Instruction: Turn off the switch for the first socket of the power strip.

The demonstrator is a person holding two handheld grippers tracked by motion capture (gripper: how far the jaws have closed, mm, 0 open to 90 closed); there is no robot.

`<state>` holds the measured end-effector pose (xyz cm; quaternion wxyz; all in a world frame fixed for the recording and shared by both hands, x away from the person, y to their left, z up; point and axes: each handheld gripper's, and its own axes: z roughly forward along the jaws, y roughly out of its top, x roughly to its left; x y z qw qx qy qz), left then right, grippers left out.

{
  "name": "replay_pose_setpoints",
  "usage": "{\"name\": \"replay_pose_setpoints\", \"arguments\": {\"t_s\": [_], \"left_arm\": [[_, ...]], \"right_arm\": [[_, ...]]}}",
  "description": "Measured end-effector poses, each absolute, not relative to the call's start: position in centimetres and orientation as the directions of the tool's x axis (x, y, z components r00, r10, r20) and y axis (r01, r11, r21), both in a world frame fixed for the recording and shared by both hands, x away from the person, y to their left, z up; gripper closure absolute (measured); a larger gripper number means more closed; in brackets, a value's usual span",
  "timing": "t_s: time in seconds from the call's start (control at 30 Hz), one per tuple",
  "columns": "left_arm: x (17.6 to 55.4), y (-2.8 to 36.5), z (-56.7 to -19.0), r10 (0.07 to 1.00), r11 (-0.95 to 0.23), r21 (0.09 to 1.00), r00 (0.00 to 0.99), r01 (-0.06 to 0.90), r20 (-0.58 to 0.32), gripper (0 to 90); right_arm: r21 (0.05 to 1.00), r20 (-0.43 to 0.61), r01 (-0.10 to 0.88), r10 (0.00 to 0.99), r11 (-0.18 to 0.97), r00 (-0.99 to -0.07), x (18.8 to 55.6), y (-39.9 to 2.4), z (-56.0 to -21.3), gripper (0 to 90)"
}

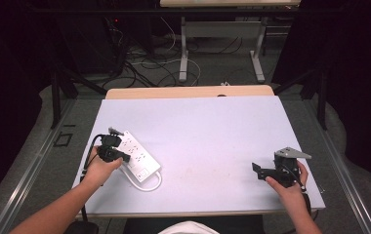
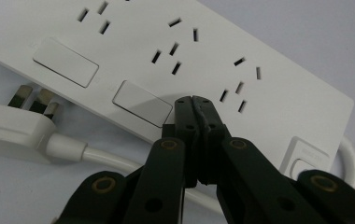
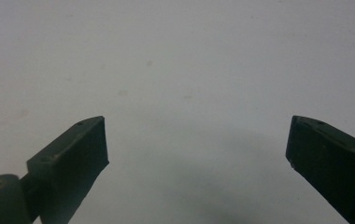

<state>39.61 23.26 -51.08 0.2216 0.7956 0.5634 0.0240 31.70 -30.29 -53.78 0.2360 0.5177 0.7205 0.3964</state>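
Note:
A white power strip (image 1: 137, 153) lies at the table's near left, with several socket groups and flat rocker switches (image 2: 142, 103). Its white plug (image 2: 12, 133) rests beside it, prongs bare, and the cord (image 1: 149, 185) loops round the near end. My left gripper (image 2: 195, 100) is shut with nothing between its tips. The tips sit over the strip's top face, just right of the middle switch; I cannot tell whether they touch it. In the high view this left gripper (image 1: 125, 157) reaches onto the strip from the left. My right gripper (image 3: 196, 140) is open wide over bare tabletop, and sits at the near right (image 1: 257, 169).
The white tabletop (image 1: 198, 131) stretches between the two hands. A wooden edge (image 1: 188, 91) runs along its far side. Behind it stand a desk frame (image 1: 183, 48) and loose floor cables (image 1: 149, 66). Dark drapes flank both sides.

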Motion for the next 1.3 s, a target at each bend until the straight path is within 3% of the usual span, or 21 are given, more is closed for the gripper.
{"name": "replay_pose_setpoints", "arguments": {"t_s": [0.73, 1.3], "left_arm": [[39.7, 23.5, -50.7, 0.915, -0.241, 0.402, 0.345, 0.883, -0.210, 89.9], [39.6, 23.5, -49.7, 0.918, -0.228, 0.475, 0.350, 0.850, -0.186, 84.9]], "right_arm": [[0.814, 0.073, 0.562, 0.934, 0.147, -0.349, 31.7, -30.3, -53.8, 4.8], [0.814, 0.071, 0.561, 0.934, 0.148, -0.349, 31.7, -30.4, -53.8, 4.8]]}}
